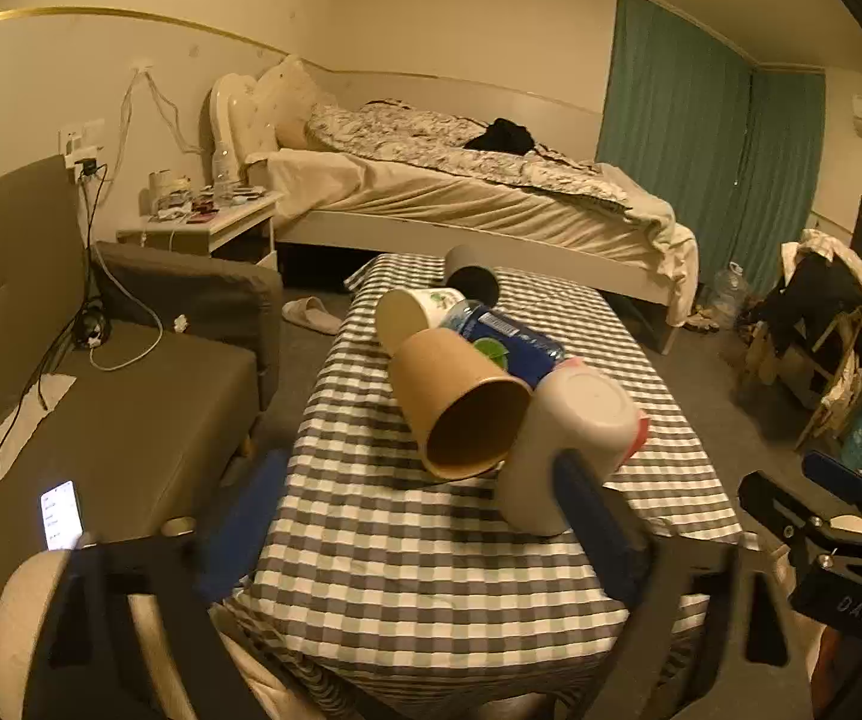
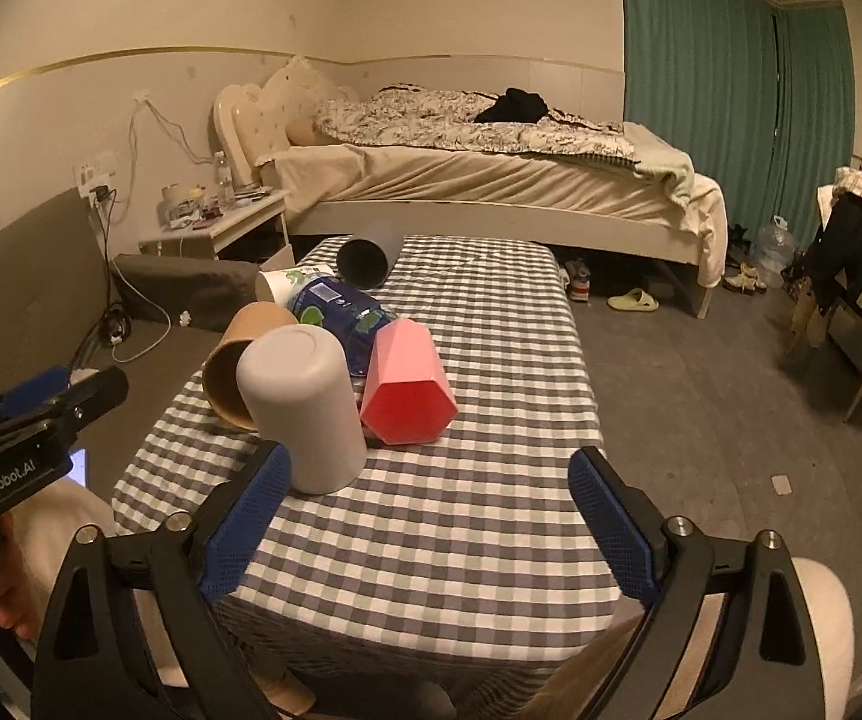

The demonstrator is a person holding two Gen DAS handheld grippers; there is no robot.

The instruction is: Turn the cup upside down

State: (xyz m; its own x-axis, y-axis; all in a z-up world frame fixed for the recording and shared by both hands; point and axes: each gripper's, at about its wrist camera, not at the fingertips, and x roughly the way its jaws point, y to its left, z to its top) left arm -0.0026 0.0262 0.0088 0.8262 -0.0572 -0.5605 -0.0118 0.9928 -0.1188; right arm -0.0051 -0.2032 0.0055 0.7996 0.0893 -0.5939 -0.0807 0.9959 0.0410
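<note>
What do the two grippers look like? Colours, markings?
Both match. The right gripper has black angular frames with triangular cut-outs, silver bolts and blue textured pads. The left gripper is the same build; seen from the right wrist, its black body reads "GenRobot.AI" in white. No cables visible; a bare hand holds it.

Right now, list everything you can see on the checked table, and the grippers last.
Smooth grey-white plastic cup: one, upside down, near left of the table.
Brown paper cup: one, on its side, behind the grey-white cup.
Pink faceted plastic cup: one, on its side, centre.
Blue labelled bottle: one, lying behind the cups.
White printed paper cup: one, on its side.
Dark grey cylindrical tumbler: one, on its side, far end.
Left gripper: jaws open.
Right gripper: jaws open.
</note>
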